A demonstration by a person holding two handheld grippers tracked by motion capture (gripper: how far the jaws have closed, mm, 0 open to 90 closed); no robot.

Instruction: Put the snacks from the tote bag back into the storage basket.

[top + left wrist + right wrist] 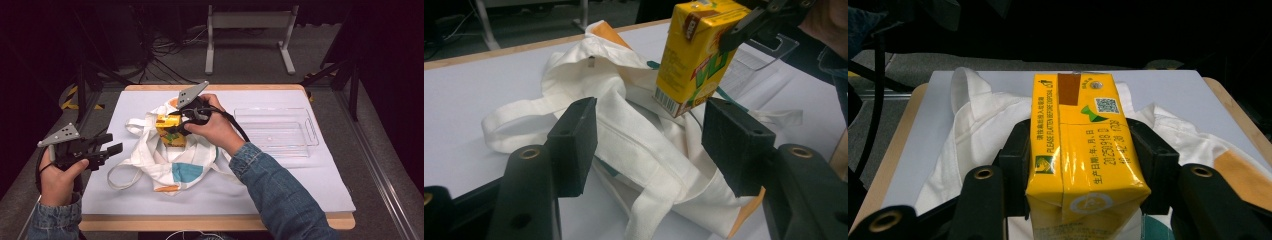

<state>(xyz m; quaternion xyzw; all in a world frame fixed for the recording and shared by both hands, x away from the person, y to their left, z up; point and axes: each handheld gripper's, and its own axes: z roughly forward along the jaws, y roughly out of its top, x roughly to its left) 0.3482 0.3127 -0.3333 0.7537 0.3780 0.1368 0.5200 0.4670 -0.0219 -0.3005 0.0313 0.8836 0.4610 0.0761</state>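
A yellow drink carton (169, 130) hangs just above a white tote bag (165, 157) that lies crumpled on the white table mat. My right gripper (176, 125) is shut on the carton (1083, 150), one black pad pressed to each of its sides. From the left gripper view the carton (696, 55) floats upright over the bag (624, 115), clear of the cloth. At the table's left edge my left gripper (116, 145) stands open, level, pointing at the bag; nothing sits between its pads (574, 142).
A clear plastic tray (295, 145) lies on the mat to the right of the bag. The bag's handles (120, 175) loop out toward the left front. A white metal stand (250, 30) is on the floor beyond the table.
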